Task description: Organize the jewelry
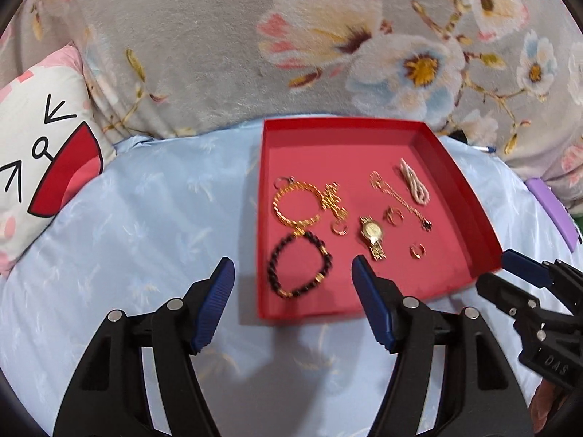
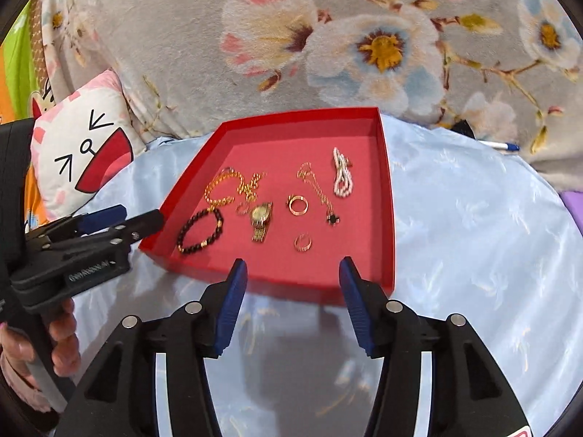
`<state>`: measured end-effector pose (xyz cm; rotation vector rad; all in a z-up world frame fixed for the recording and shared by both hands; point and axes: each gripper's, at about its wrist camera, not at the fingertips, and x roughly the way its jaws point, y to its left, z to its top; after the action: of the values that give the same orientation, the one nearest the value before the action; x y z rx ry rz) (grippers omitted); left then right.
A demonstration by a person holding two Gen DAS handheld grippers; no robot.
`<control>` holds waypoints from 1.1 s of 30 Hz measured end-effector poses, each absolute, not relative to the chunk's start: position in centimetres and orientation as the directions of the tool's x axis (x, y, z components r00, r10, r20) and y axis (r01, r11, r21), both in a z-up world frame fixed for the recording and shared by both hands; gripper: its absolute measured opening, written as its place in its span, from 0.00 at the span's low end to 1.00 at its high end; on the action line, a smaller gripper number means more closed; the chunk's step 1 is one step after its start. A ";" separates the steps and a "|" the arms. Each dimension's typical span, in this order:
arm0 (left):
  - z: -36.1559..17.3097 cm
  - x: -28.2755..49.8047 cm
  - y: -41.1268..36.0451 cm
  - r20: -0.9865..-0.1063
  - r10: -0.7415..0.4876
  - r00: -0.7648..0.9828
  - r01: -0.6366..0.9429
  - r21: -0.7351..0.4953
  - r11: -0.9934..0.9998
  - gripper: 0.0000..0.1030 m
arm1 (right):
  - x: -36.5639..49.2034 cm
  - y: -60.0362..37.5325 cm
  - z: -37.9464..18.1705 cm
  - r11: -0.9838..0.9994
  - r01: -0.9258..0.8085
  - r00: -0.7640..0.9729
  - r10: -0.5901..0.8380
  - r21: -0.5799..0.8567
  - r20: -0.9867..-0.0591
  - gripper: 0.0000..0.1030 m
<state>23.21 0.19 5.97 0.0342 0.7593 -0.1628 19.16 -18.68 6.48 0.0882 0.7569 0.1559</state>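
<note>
Jewelry tray (image 1: 470, 196): rimmed, on blue sheet (image 1: 145, 218) | left tongs (image 1: 293, 267), right tongs (image 2: 293, 267): parted, empty, short of near rim

Only "DAS" reads — embossed on the right gripper (image 1: 510, 276) body.

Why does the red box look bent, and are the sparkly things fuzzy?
Left wrist view: the fisheye lens curves the red box and darkens the corners; the gold watch is slightly soft. Right wrist view: same bending of the box; the blue cloth shines with glare, and a grey shadow lies between the fingers.
</note>
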 end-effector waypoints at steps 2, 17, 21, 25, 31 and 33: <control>5.6 22.9 -0.3 -0.683 -0.108 0.723 0.140 -0.009 0.990 0.63 | 18.9 -18.8 6.1 0.986 -0.095 0.714 0.165 0.139 -0.680 0.51; 3.7 21.2 -1.8 -0.683 -0.073 0.727 0.125 0.027 0.992 0.73 | 18.6 -18.2 4.5 0.991 -0.040 0.702 0.116 0.124 -0.703 0.69; 3.6 21.1 -1.7 -0.687 -0.059 0.725 0.108 0.029 0.994 0.77 | 18.8 -18.0 4.7 0.993 -0.034 0.706 0.101 0.109 -0.701 0.70; 3.4 21.2 -1.6 -0.693 -0.057 0.718 0.103 0.025 0.994 0.77 | 19.0 -18.0 4.7 0.994 -0.035 0.705 0.096 0.102 -0.702 0.70; 2.9 21.5 -1.3 -0.714 -0.056 0.698 0.092 0.012 0.996 0.79 | 19.1 -17.6 4.6 0.997 -0.030 0.710 0.066 0.064 -0.701 0.70; 2.8 21.4 -1.3 -0.715 -0.052 0.697 0.086 0.011 0.996 0.79 | 19.0 -17.6 4.6 0.998 -0.025 0.712 0.056 0.055 -0.700 0.71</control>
<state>21.44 -1.33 2.79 0.0451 0.7956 -0.0767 19.05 -17.57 4.60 0.0420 0.7769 0.0451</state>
